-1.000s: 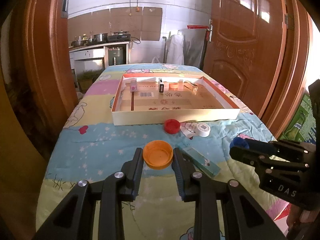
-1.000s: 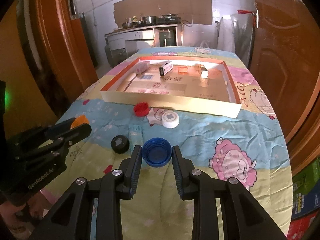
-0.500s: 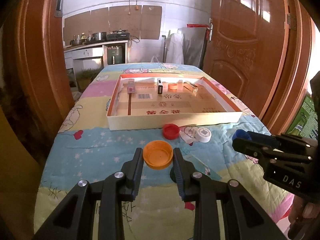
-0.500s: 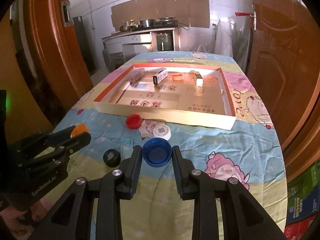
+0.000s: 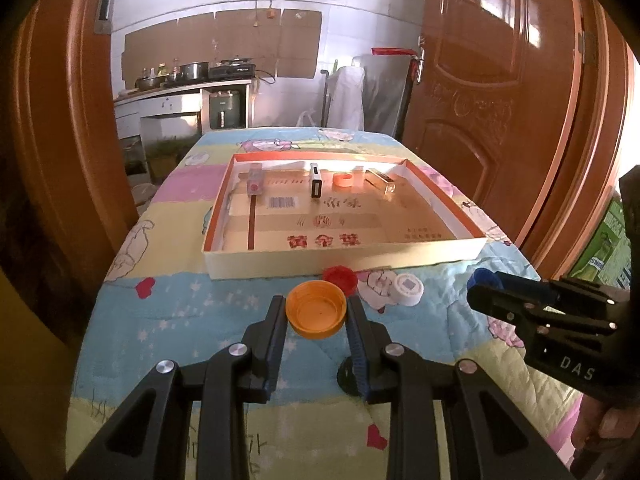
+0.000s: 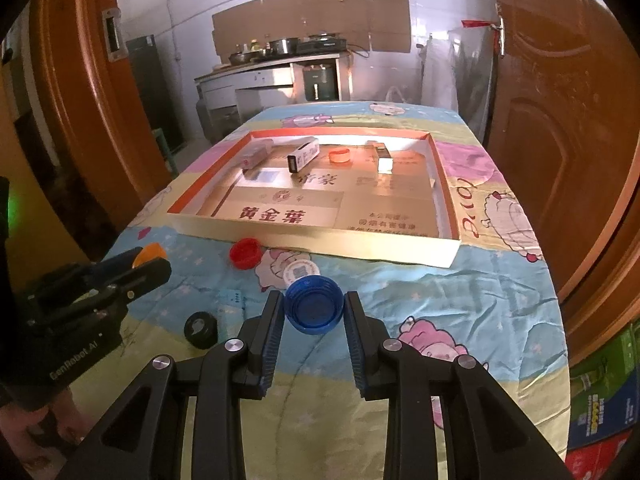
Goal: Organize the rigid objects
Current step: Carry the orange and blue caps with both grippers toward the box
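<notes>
While the round orange plastic cap [image 5: 317, 315], hollow side up, sits pinched between the pads of the left gripper [image 5: 316, 322] above the near part of the quilt-covered table [image 5: 168, 312], the right gripper [image 6: 314, 312] is clamped the same way on a round blue plastic cap [image 6: 314, 309]. On the quilt just short of the near wall of the shallow cardboard tray [image 5: 344, 258] lie a red cap [image 5: 340, 279] and a white cap [image 5: 408, 289], with a black cap [image 6: 201, 329] nearer the front edge. Inside the tray, a few small boxes and an orange ring [image 5: 343, 179] are lined up along its far wall.
</notes>
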Motion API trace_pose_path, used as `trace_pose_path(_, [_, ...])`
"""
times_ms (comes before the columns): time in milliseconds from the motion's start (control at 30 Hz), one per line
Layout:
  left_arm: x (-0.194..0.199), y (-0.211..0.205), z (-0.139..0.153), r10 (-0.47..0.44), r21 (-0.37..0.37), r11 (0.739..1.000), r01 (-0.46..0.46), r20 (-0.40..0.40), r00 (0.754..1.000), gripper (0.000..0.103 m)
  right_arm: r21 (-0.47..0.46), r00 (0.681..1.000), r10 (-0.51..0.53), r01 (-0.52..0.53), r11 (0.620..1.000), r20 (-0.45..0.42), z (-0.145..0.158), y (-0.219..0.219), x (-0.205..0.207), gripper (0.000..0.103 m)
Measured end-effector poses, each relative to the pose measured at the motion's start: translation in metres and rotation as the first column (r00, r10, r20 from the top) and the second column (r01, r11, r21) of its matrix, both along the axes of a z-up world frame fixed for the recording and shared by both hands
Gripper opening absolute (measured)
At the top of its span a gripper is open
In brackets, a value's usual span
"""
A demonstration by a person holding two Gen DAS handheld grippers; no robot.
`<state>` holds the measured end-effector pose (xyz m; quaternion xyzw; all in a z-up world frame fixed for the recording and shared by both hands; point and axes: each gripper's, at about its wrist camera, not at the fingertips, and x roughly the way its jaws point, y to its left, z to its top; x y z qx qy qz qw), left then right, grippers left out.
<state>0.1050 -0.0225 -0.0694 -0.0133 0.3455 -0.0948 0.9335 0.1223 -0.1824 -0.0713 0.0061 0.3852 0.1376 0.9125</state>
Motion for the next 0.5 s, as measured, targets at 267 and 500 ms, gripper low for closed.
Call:
trace_pose_path(267, [0.021,0.002,0.011,-0.002,-0.011,1.000,0.002,0.011,1.000,0.030,-0.009,1.000,-0.002,0.003,1.000,0.012,0.005,-0.004,0.014,0.031])
trace_pose_path(500, [0.042,0.004,0.019,0.009,-0.010,1.000,-0.009,0.011,1.000,0.030,-0.014,1.000,-0.006,0.006,1.000,0.023,0.010,-0.008,0.028,0.031])
